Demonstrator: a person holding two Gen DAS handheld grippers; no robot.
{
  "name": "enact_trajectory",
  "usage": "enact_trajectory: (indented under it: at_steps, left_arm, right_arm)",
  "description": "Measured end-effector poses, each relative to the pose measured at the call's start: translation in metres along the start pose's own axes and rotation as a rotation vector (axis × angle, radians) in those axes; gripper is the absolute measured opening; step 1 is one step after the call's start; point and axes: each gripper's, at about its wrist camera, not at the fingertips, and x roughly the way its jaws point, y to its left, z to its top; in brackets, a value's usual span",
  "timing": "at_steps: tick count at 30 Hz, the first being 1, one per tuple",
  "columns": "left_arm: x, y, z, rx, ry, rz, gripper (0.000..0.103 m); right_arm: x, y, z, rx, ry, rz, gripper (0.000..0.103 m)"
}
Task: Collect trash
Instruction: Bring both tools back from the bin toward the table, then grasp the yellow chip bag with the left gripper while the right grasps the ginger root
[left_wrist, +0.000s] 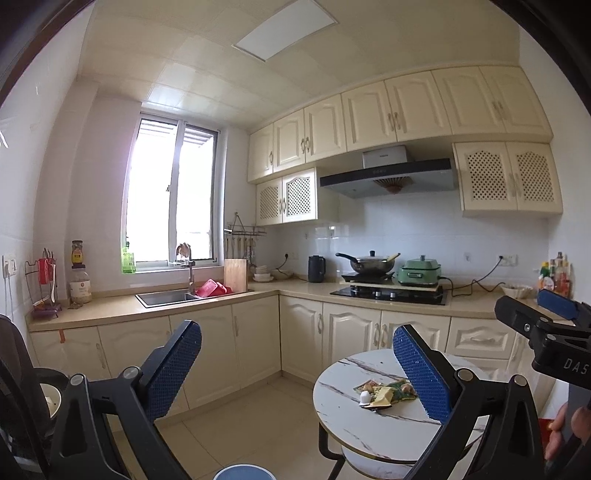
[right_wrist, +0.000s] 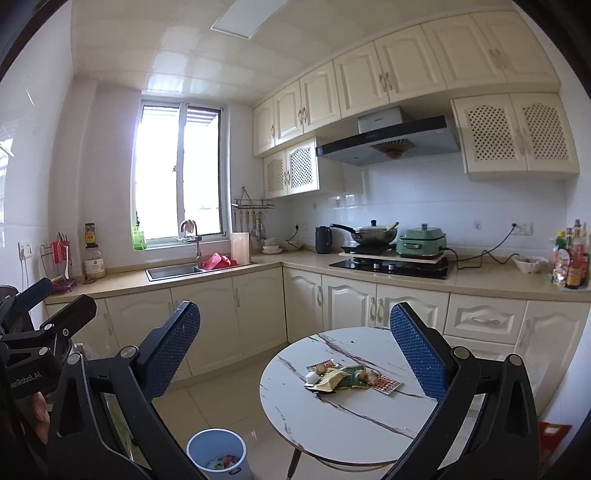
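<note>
A pile of trash (right_wrist: 349, 377), several snack wrappers, a white crumpled bit and small food scraps, lies on the round white marble-look table (right_wrist: 343, 421). It also shows in the left wrist view (left_wrist: 384, 394) on the table (left_wrist: 373, 428). A blue-grey bin (right_wrist: 216, 458) with some trash inside stands on the floor left of the table; its rim shows in the left wrist view (left_wrist: 243, 472). My left gripper (left_wrist: 297, 369) is open and empty, held above the floor. My right gripper (right_wrist: 295, 354) is open and empty, above and short of the table.
An L-shaped kitchen counter (right_wrist: 480, 280) runs along the back with a sink (right_wrist: 173, 271), hob with pan (right_wrist: 373, 234), green cooker (right_wrist: 421, 242) and bottles (right_wrist: 572, 262). Cabinets stand below and above. A tiled floor (right_wrist: 229, 406) lies between table and cabinets.
</note>
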Motion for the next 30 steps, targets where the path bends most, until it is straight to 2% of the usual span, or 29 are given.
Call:
enact_trajectory:
  at_steps: [7, 14, 23, 30]
  left_arm:
    - [0.03, 0.0, 0.021, 0.001, 0.013, -0.013, 0.102]
    - [0.084, -0.002, 0.023, -0.01, 0.099, -0.043, 0.102]
    - [0.202, -0.027, 0.002, -0.035, 0.306, -0.139, 0.102]
    - [0.307, -0.081, -0.01, 0.055, 0.438, -0.234, 0.102]
  right_arm:
    - [0.004, -0.012, -0.002, 0.018, 0.009, -0.023, 0.103]
    - [0.024, -0.038, -0.015, 0.047, 0.043, -0.073, 0.103]
    - [0.101, -0.105, -0.077, 0.133, 0.219, -0.169, 0.103]
    - [0.168, -0.159, -0.132, 0.176, 0.389, -0.211, 0.103]
